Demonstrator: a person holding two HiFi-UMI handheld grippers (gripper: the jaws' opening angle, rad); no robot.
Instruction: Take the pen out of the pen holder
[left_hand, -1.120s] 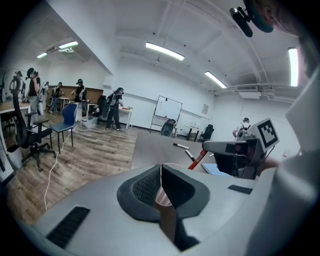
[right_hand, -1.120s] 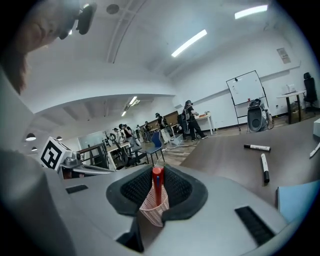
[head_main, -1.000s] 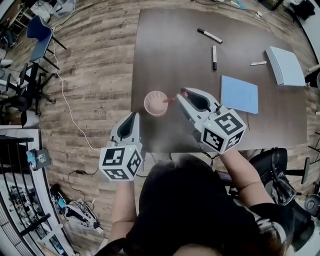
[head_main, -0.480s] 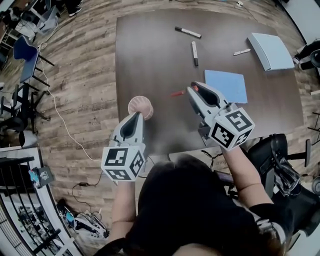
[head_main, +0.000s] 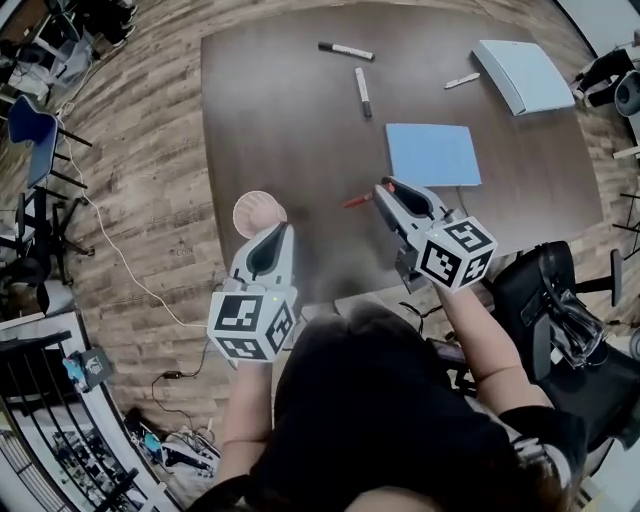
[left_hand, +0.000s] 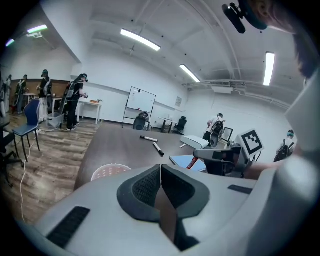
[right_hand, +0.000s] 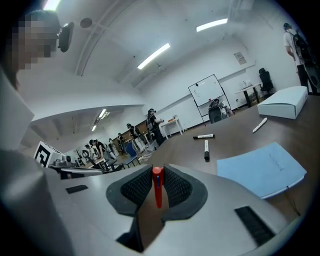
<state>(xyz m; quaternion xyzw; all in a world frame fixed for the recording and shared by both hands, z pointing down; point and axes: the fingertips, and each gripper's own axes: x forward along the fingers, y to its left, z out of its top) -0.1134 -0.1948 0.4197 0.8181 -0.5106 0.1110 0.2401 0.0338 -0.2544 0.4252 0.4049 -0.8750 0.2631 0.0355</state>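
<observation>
Counting what is before me: two hand-held grippers, one red pen, one pen holder, two black-and-white markers, one small white pen, one blue notebook and one pale box, all on or over one dark brown desk (head_main: 300, 130). My right hand-held gripper (head_main: 383, 188) (right_hand: 157, 175) is clenched on the red pen (head_main: 357, 200) (right_hand: 158, 187). It is slim and red from end to end. In the right gripper view it stands upright between the ribbed black pads with its rounded end just above them, and in the head view it pokes out leftward from the jaw tips over bare desk, just near of the blue notebook (head_main: 432, 154) (right_hand: 260, 169). The pen is well clear of the pen holder (head_main: 259, 213) (left_hand: 110, 171), a pink perforated cup at the desk's near left edge. My left hand-held gripper (head_main: 275, 230) (left_hand: 161, 167) sits just near of that cup with its jaws pressed together on nothing, and the cup shows to the left of them. Far across the desk lie the two markers (head_main: 345, 50) (right_hand: 204, 136), one (head_main: 363, 92) (right_hand: 206, 149) nearer me. The small white pen (head_main: 462, 80) (right_hand: 259, 125) and the pale box (head_main: 524, 76) (right_hand: 282, 102) are at the far right.
</observation>
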